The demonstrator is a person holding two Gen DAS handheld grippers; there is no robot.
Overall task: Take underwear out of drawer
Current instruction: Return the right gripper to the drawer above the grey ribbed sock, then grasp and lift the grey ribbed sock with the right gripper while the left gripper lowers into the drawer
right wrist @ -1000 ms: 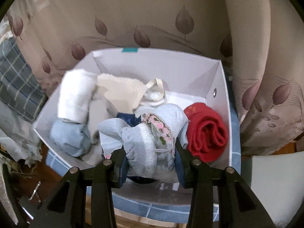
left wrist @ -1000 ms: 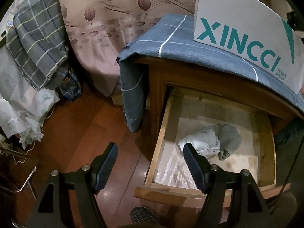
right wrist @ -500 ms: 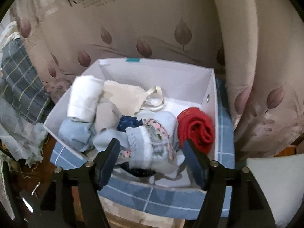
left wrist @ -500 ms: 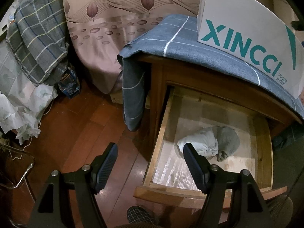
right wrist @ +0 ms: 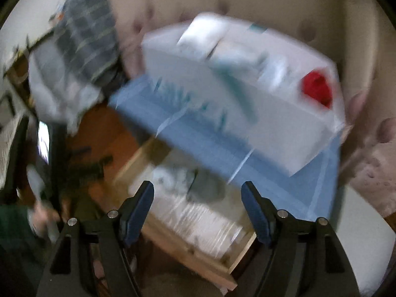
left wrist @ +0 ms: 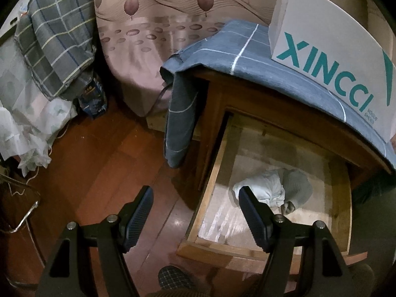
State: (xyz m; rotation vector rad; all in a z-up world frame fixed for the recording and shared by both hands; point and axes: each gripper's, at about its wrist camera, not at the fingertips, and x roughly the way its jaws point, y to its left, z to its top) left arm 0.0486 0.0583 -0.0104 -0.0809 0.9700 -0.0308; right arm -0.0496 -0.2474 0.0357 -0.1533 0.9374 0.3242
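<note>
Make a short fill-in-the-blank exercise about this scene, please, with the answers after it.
1. The bundle of underwear lies inside the open wooden ____.
2. The white box carries the teal word ____.
3. The box stands on a blue ____ with thin white lines.
4. The jaws of the left gripper are ____.

Answers: drawer; XINCCI; cloth; open

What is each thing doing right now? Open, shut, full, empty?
Drawer: pulled open.
Underwear: bundled up, lying in the drawer.
White box: on the cloth-covered nightstand; clothes inside.
Left tongs: open, empty.
Right tongs: open, empty; view blurred.
</note>
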